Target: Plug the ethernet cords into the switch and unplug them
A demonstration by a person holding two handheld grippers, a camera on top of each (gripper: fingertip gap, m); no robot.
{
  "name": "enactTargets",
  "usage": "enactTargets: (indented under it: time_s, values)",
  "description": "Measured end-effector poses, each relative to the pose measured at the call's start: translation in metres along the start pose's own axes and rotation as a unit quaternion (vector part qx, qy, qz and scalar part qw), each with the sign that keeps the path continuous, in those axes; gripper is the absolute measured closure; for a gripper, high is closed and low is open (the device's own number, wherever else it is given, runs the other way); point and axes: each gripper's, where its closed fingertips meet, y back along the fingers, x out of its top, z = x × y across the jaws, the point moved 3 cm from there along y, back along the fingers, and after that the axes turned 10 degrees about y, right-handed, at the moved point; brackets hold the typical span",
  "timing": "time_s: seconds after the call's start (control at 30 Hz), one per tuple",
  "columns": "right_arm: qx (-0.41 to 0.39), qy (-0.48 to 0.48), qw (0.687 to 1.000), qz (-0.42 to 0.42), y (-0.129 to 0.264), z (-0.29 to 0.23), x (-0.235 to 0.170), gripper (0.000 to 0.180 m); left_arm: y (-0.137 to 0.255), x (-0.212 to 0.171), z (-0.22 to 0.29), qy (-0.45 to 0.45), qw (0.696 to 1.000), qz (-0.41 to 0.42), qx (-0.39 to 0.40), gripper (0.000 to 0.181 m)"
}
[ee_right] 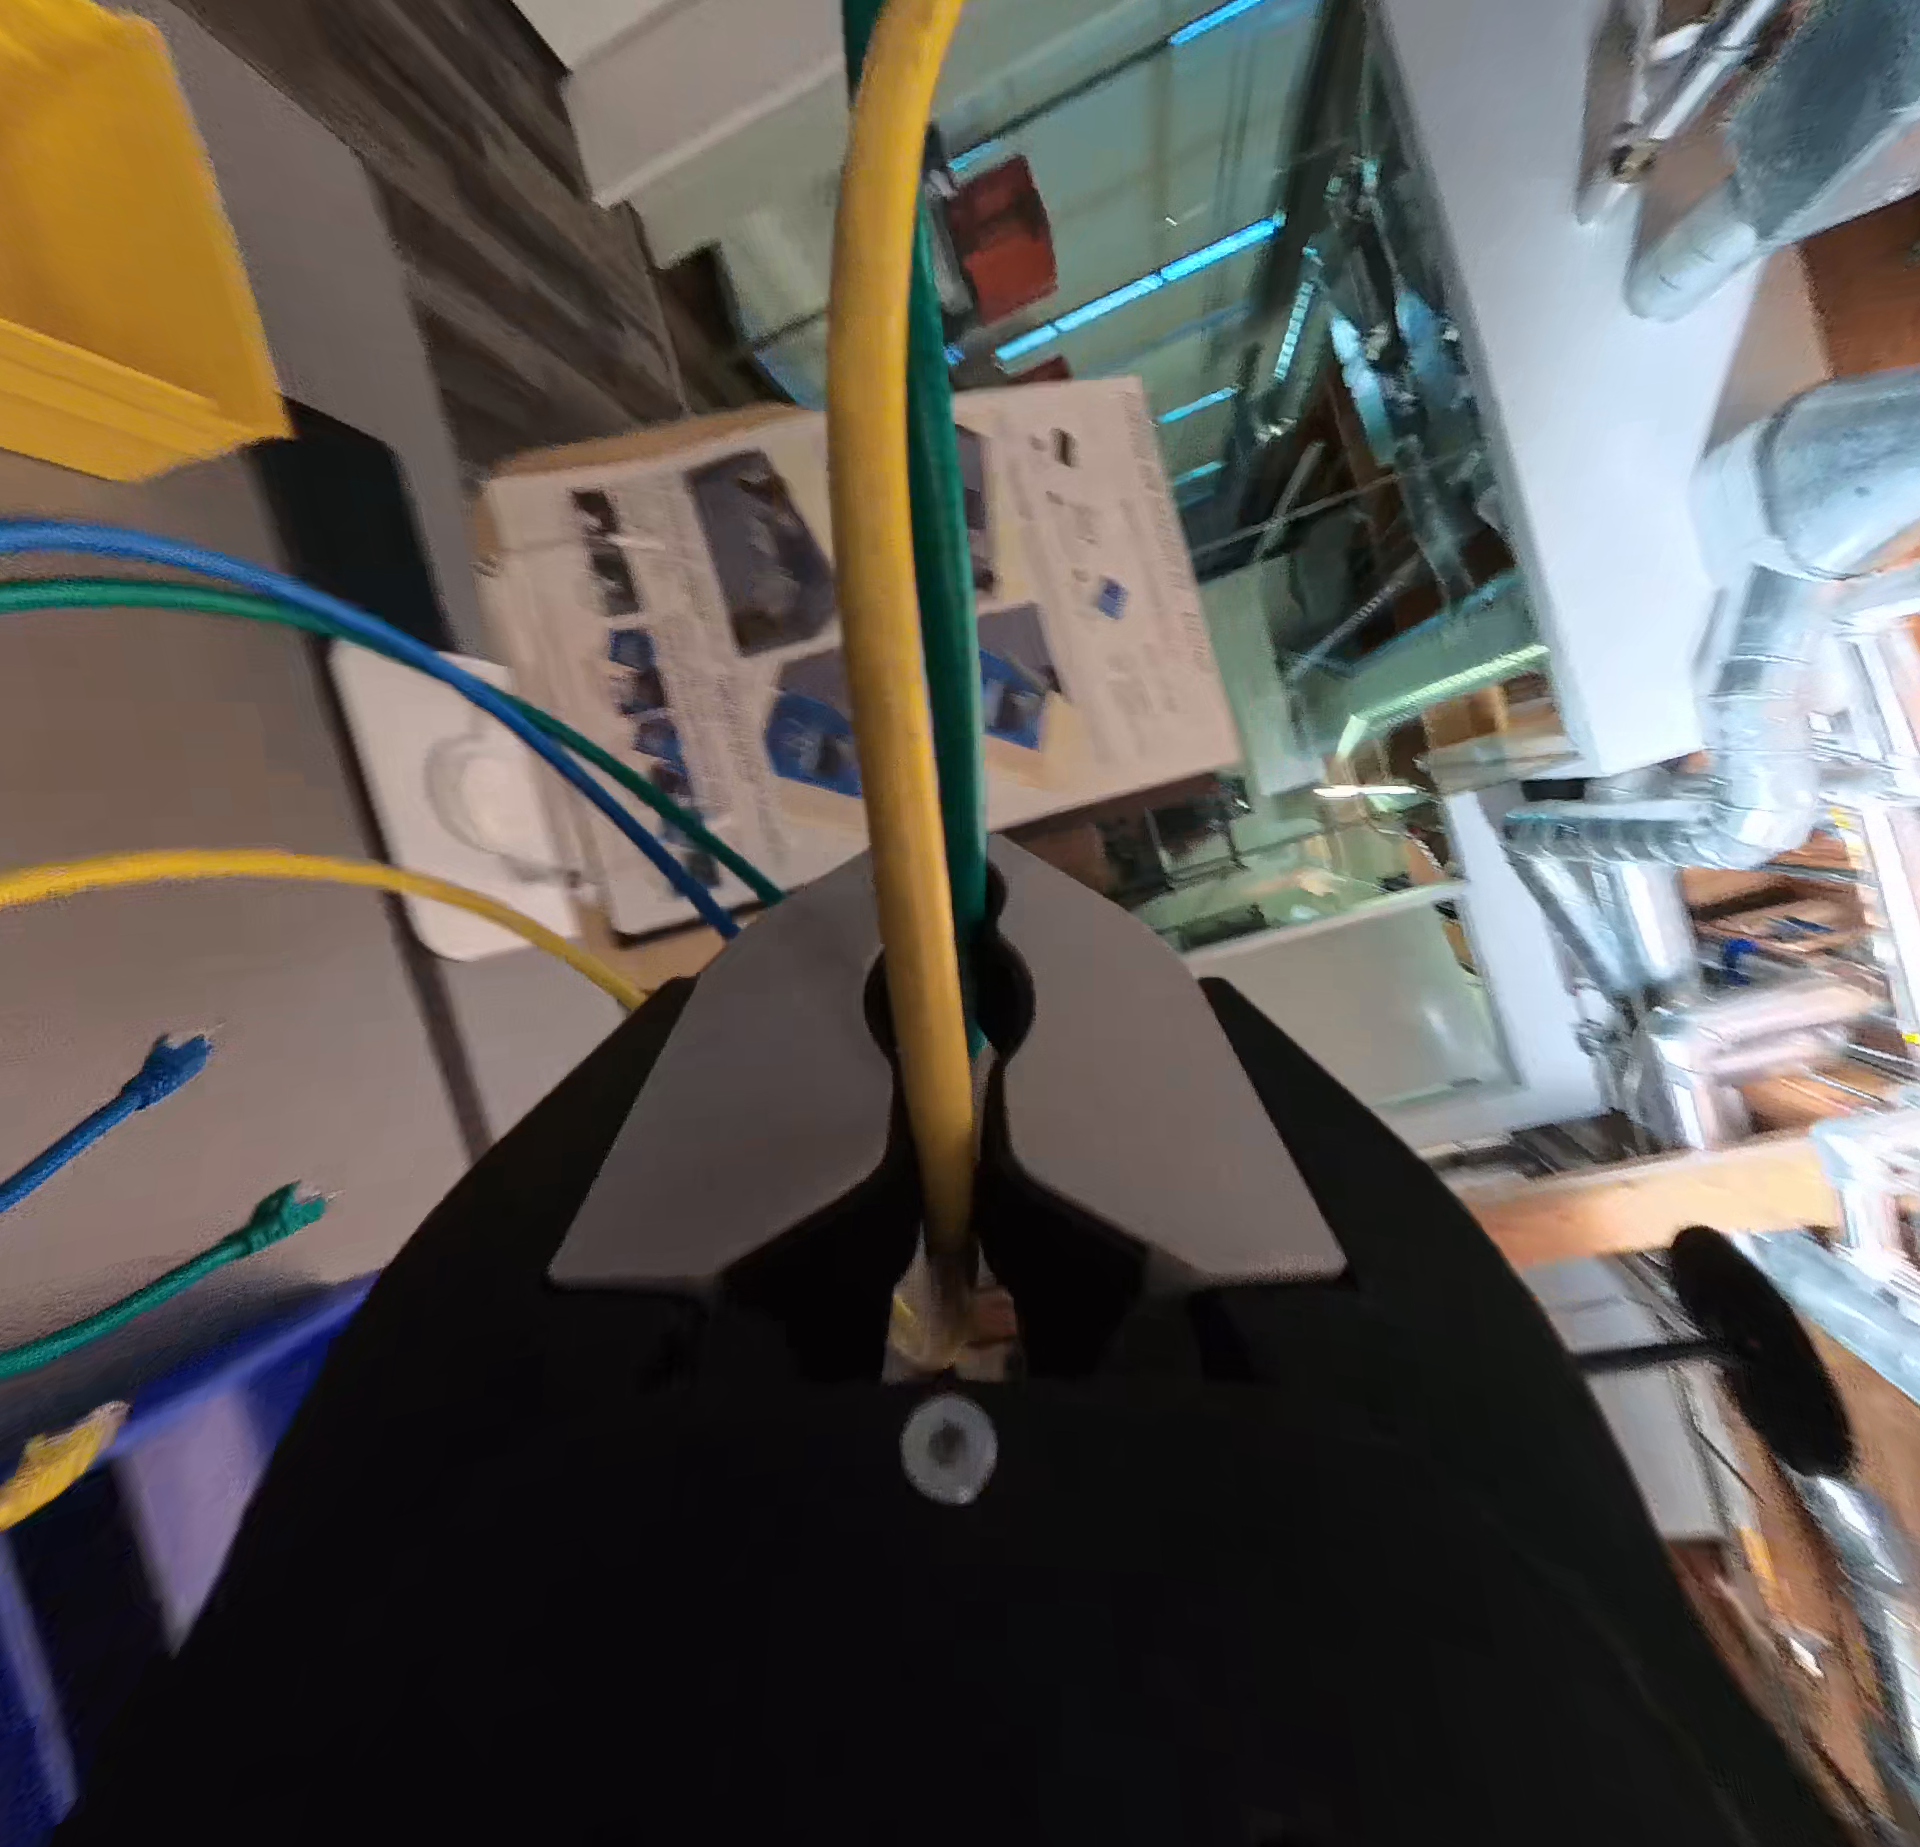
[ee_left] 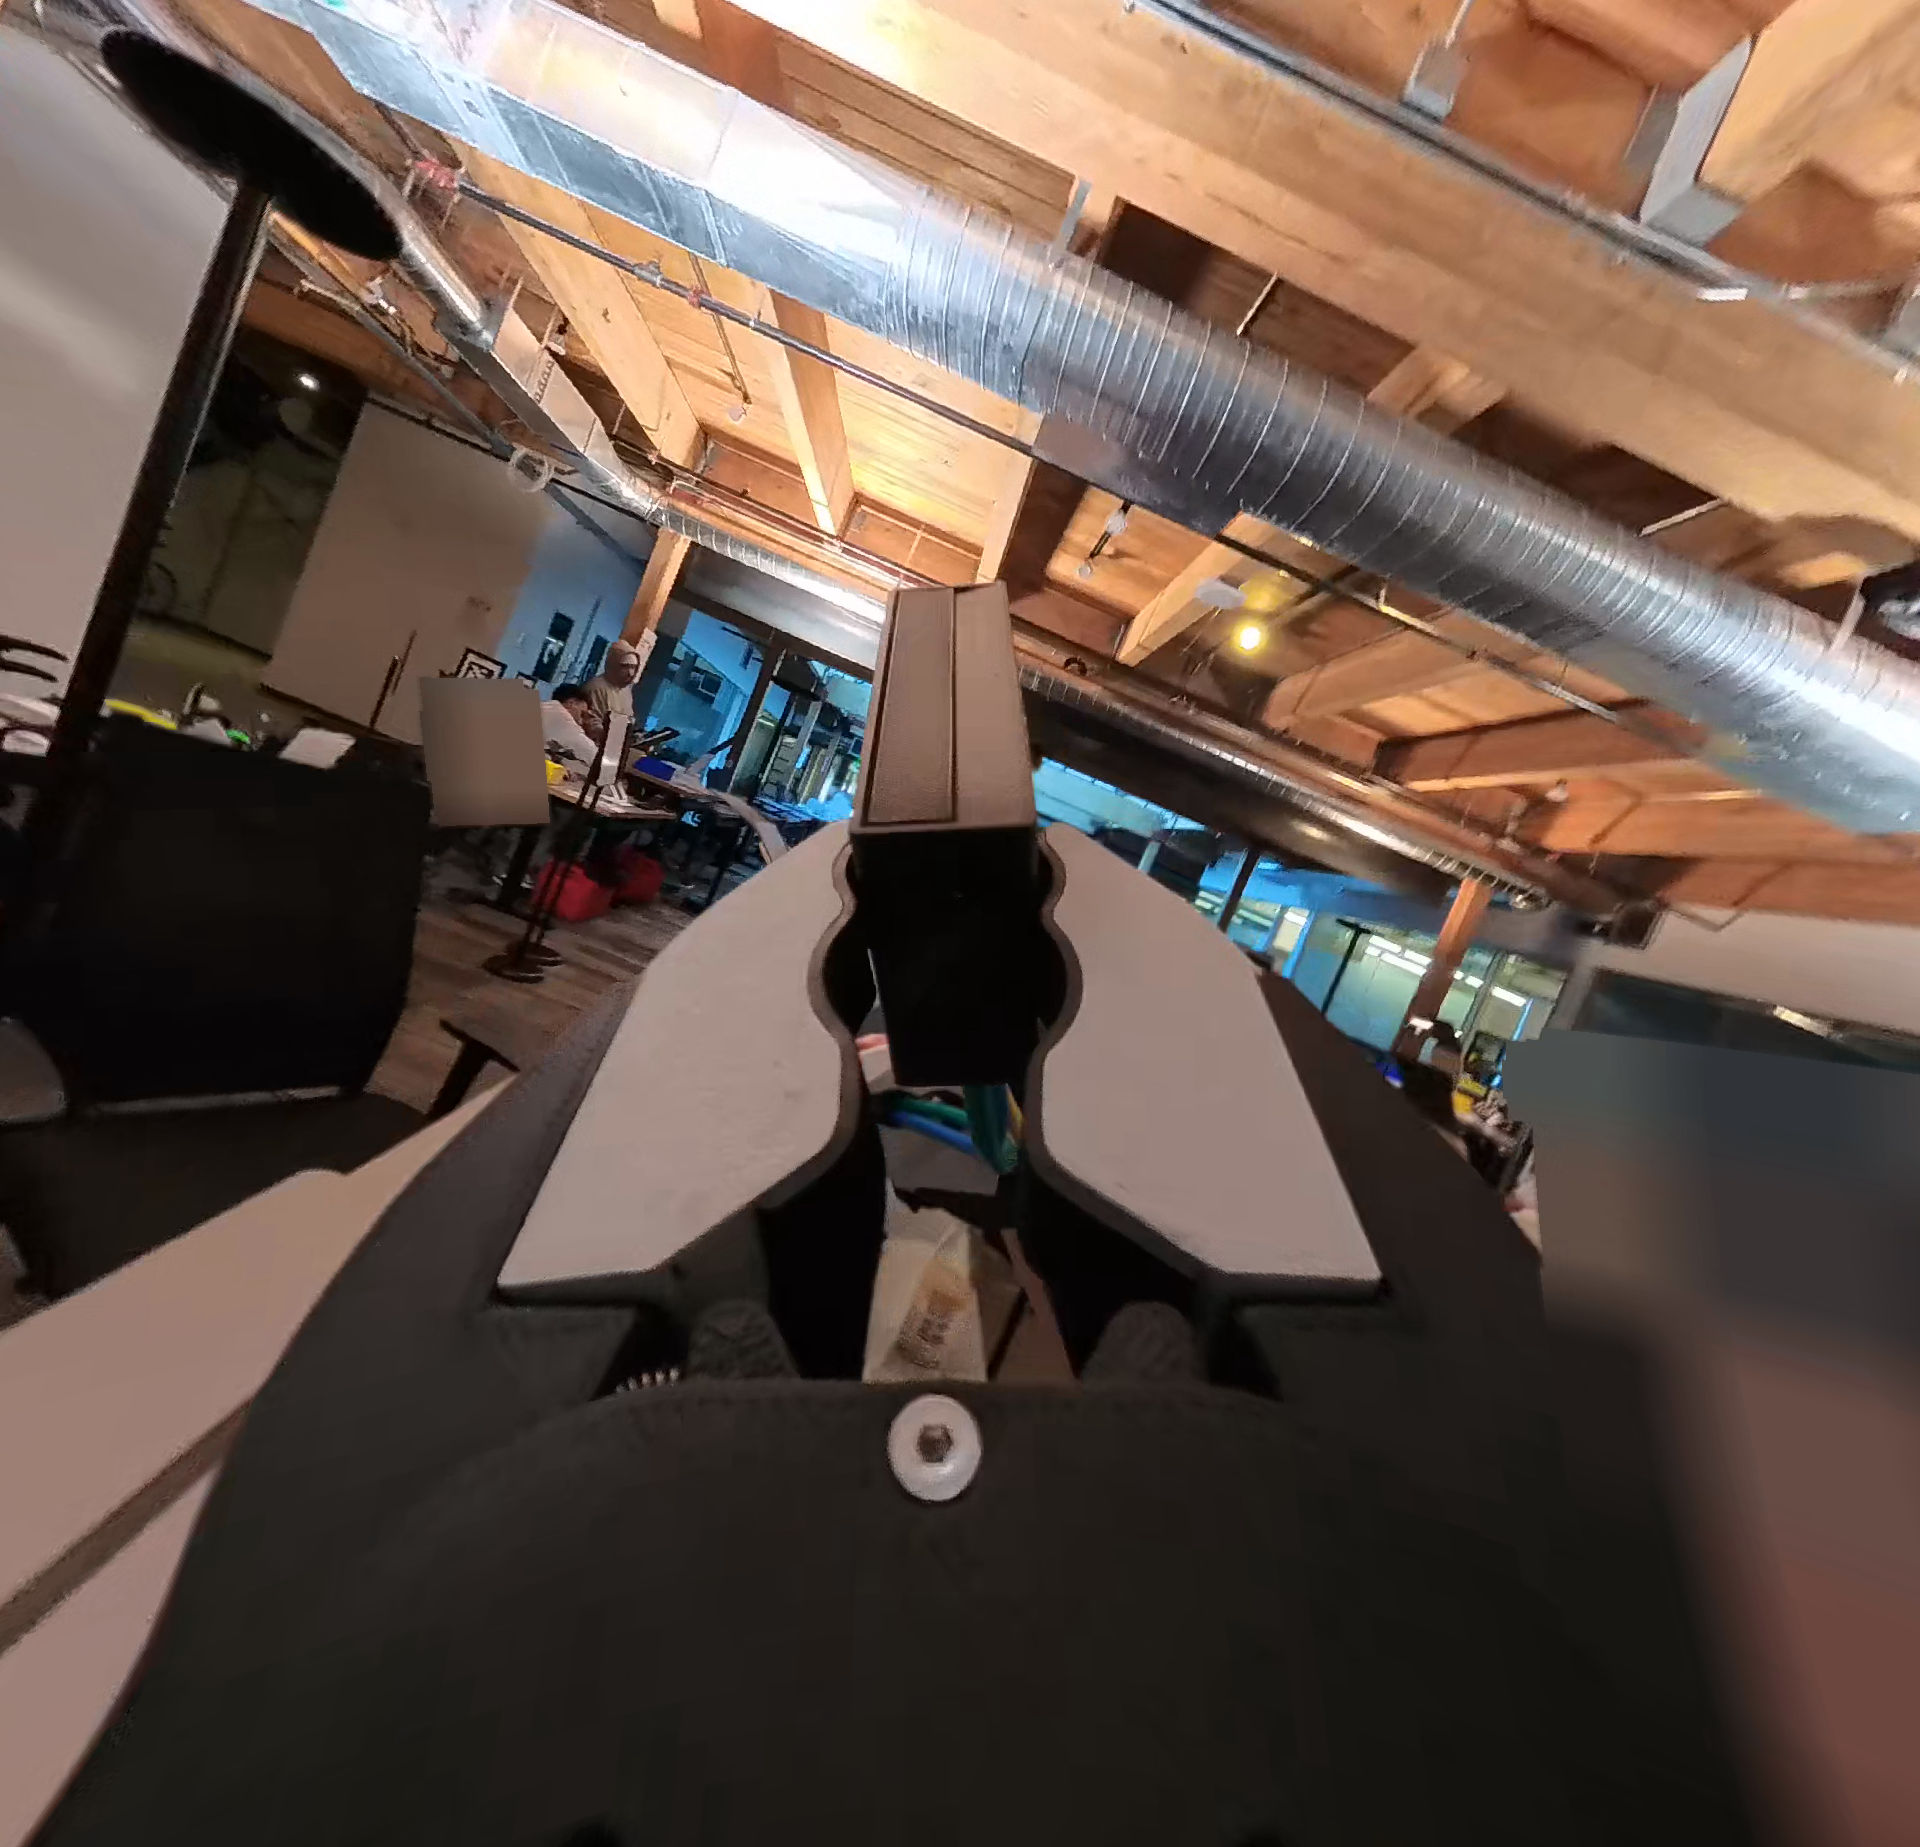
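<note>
Your left gripper [ee_left: 945, 966] is clamped on the black switch [ee_left: 940, 748], whose long axis runs straight ahead between the fingers, lifted toward the ceiling. Your right gripper [ee_right: 940, 976] is pinched on a yellow cord [ee_right: 883, 550], running forward beside a green cord [ee_right: 940, 509].

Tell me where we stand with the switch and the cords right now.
Done: the left tongs are shut on the black switch, lifted, with green and blue cords trailing beneath it. In hand: the right tongs are closed on a yellow cord, with a green cord running alongside. Left: three loose plugs, blue, green and yellow, lie on the table. Whether any port is filled is hidden.
</note>
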Motion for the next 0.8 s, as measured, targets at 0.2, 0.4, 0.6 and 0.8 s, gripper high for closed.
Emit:
enactTargets:
  time_s: [0.2,0.4,0.6,0.8]
  values:
    - [-0.011,0.020,0.999,-0.044,0.008,0.054,-0.056,0.173,-0.076,0.005,0.009,-0.022,0.999,-0.025,-0.004,0.154]
    - [-0.007,0.010,0.998,-0.059,0.024,0.052,-0.094,0.173,-0.111,-0.010,-0.010,-0.015,0.999,-0.042,-0.008,0.155]
    - [0.021,0.007,0.996,-0.084,0.027,0.034,-0.125,0.173,-0.133,-0.028,-0.033,-0.017,0.998,-0.063,0.004,0.155]
    - [0.015,0.000,0.995,-0.095,0.027,0.023,-0.151,0.173,-0.154,-0.040,-0.051,-0.020,0.996,-0.081,0.017,0.155]
